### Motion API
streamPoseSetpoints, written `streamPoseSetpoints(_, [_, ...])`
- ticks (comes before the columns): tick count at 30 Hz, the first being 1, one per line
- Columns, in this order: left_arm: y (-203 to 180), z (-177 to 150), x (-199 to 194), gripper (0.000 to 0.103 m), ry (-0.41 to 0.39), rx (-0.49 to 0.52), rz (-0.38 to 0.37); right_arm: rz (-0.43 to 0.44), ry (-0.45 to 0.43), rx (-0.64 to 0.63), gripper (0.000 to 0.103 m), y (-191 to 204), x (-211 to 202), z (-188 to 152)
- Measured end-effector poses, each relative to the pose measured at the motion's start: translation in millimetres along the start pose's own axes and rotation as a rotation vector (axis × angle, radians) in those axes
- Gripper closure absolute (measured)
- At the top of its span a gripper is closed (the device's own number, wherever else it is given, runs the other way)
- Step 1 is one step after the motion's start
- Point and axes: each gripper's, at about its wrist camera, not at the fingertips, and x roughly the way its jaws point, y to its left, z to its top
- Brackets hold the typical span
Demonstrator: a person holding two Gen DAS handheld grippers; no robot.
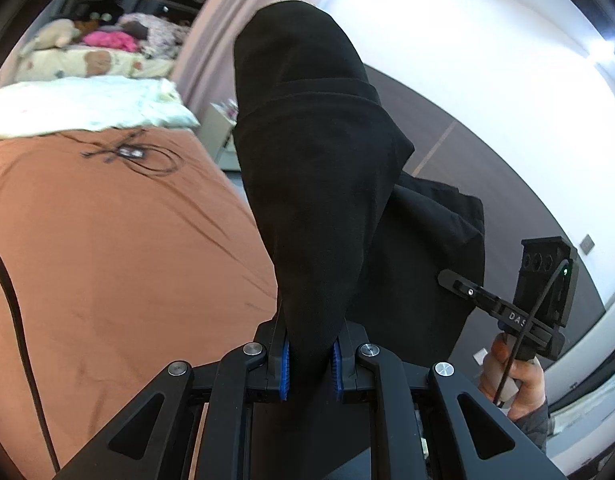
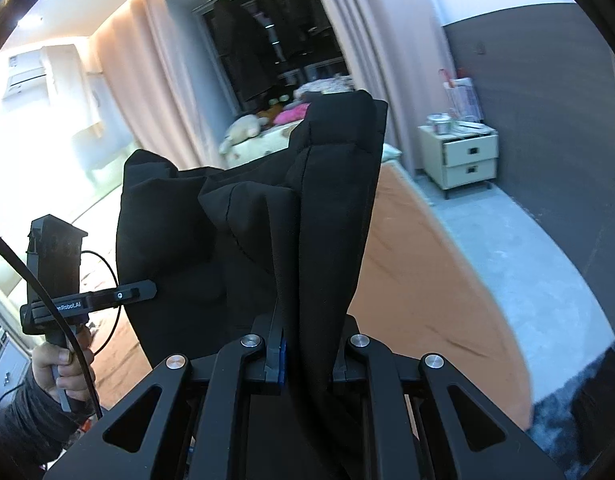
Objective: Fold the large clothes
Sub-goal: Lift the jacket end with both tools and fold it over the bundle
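A large black garment (image 1: 315, 160) hangs lifted above the bed, held at two places. My left gripper (image 1: 310, 364) is shut on a bunched edge of it, blue pads pressing the cloth from both sides. In the right wrist view the same black garment (image 2: 291, 216) rises from my right gripper (image 2: 307, 360), which is shut on a folded edge. Each view shows the other gripper held by a hand: the right gripper (image 1: 459, 286) at the right edge of the cloth, the left gripper (image 2: 147, 290) at its left edge. The cloth hides much of the bed behind it.
The bed has a rust-orange sheet (image 1: 107, 240) with a tangle of black cable (image 1: 135, 156) on it and a pale quilt (image 1: 83, 104) further back. Soft toys (image 1: 59, 34) lie beyond. A cream nightstand (image 2: 459, 156) stands by the grey wall, with grey floor (image 2: 519, 264) beside the bed.
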Motion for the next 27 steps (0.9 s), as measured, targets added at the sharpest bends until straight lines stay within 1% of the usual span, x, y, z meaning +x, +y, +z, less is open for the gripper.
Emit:
streamPoseSetpoints(5, [-35.2,-4.4,63.3,0.087,0.063,0.003,-0.059,-0.076,0.014,0.014,0.094,-17.1,-21.8,-8.8])
streamPoseSetpoints(10, [-42.5,-9.3,125.8,0.087,0.156,0.002,-0.096,-0.141,0.038,0.057,0.094,-30.4,-19.8,-13.6])
streamPoseSetpoints(11, [-41.9,-9.6,142.7,0.087,0.175,0.003,-0.103,-0.151,0.045,0.061,0.094,-31.5,-17.0,-13.3])
streamPoseSetpoints(13, [-36.1,-12.2,161.7,0.087,0.198,-0.001,-0.109,-0.168,0.063,0.072,0.094,-35.7,-5.0,-10.5])
streamPoseSetpoints(16, [-18.0,-11.3,197.6,0.087,0.24,-0.029,-0.112,-0.182,0.093,0.104,0.094,-43.1,22.1,-9.4])
streamPoseSetpoints(18, [-1.5,-10.1,222.4,0.087,0.267,-0.044,-0.098,-0.181,0.119,0.123,0.094,-46.4,48.5,-9.7])
streamPoseSetpoints(20, [15.6,-7.1,239.9,0.087,0.274,-0.044,-0.072,-0.183,0.148,0.141,0.094,-46.1,80.1,-11.0])
streamPoseSetpoints(22, [33.2,-1.8,257.7,0.087,0.297,-0.055,-0.06,-0.205,0.176,0.163,0.093,-49.7,108.1,-8.8])
streamPoseSetpoints(24, [51.4,2.1,276.0,0.086,0.318,-0.071,-0.039,-0.248,0.209,0.191,0.093,-53.6,135.2,-11.1])
streamPoseSetpoints(26, [70.4,4.6,294.9,0.085,0.332,-0.086,-0.007,-0.265,0.227,0.218,0.09,-49.6,157.5,-10.8])
streamPoseSetpoints(27, [74.1,3.1,301.1,0.083,0.342,-0.087,0.01,-0.274,0.237,0.24,0.086,-47.4,165.4,-12.0])
